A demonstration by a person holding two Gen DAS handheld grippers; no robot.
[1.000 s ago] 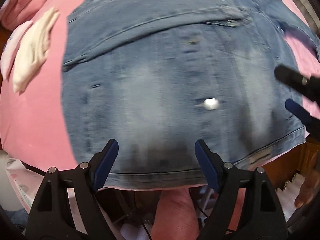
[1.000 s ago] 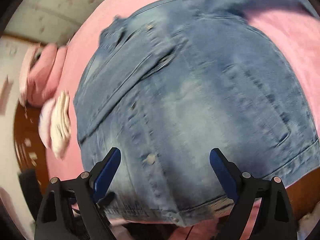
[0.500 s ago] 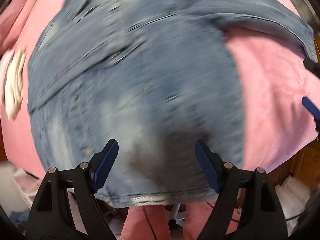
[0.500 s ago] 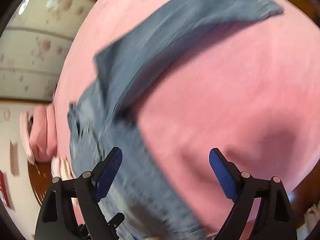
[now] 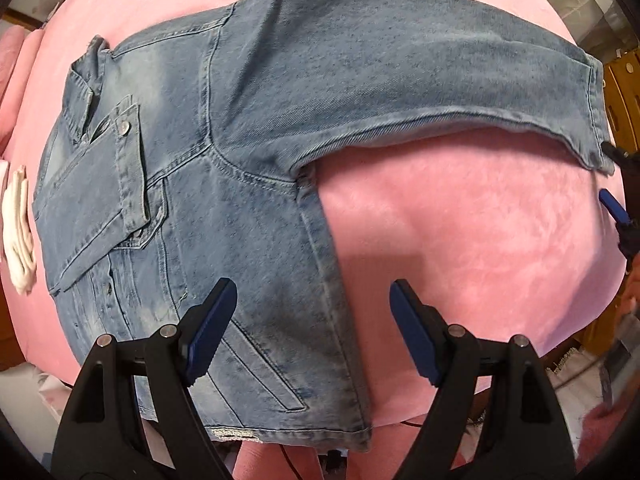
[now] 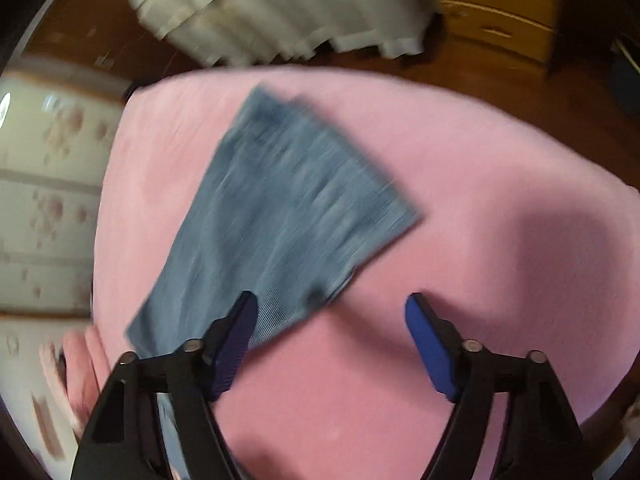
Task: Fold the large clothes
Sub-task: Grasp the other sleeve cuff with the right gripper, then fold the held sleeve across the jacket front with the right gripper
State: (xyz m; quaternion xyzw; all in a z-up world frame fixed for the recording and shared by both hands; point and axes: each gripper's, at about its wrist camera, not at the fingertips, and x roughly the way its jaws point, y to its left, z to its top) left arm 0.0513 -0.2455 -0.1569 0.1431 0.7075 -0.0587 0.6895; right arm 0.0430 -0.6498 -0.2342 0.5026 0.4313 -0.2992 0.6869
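The faded denim jacket (image 5: 248,184) lies flat on the pink bed (image 5: 460,240), sleeve (image 6: 280,208) outstretched. The left hand-held gripper (image 5: 312,328) gapes wide, empty; the right hand-held gripper (image 6: 332,344) is closing, nothing between its jaws.

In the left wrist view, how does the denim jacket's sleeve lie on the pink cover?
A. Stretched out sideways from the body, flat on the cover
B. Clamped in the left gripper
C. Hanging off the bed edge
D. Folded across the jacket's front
A. The sleeve runs out from the denim jacket toward the right, its cuff resting on the pink cover; the left gripper holds nothing.
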